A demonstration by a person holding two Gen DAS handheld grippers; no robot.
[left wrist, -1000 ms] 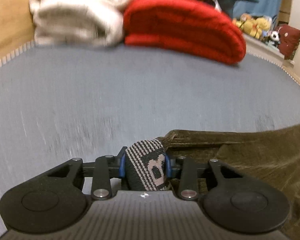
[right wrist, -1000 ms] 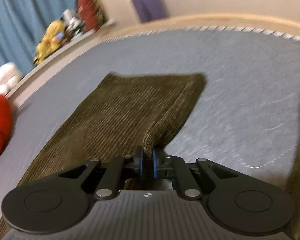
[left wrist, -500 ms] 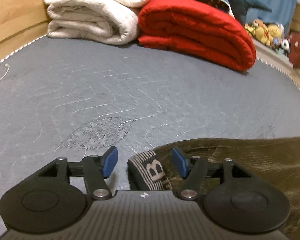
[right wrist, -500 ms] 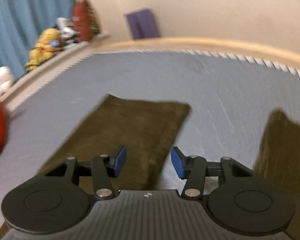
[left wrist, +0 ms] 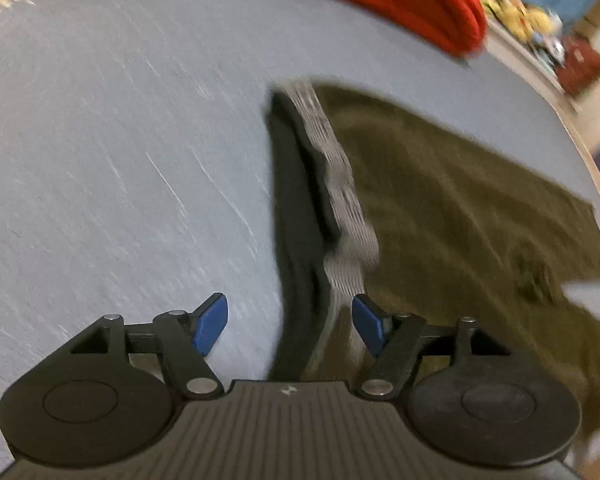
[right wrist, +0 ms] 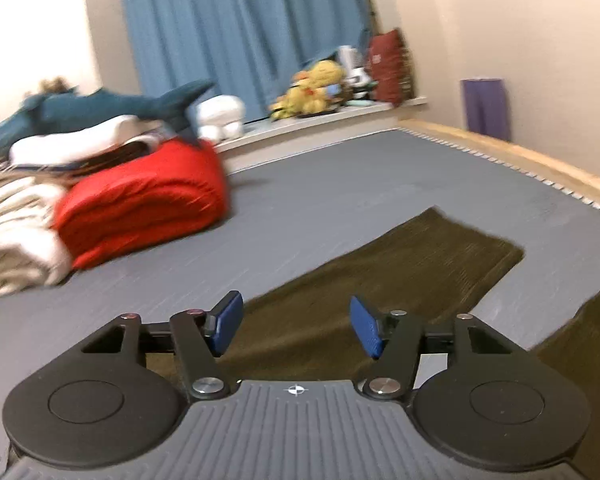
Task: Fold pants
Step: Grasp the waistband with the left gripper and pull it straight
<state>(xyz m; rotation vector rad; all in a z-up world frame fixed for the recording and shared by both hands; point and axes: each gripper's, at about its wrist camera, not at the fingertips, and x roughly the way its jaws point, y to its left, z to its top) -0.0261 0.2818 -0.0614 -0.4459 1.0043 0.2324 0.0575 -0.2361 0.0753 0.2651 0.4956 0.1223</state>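
We've let go: left gripper (left wrist: 290, 326) and right gripper (right wrist: 296, 326) jaws both opening, empty. Corduroy pants (left wrist: 440, 200) now lie spread mid-mattress (left wrist: 120, 160), waistband (left wrist: 336, 184) flat. Fold comes next.

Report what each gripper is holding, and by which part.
Nothing. The left gripper and right gripper are both opening, pads clear of the pants.
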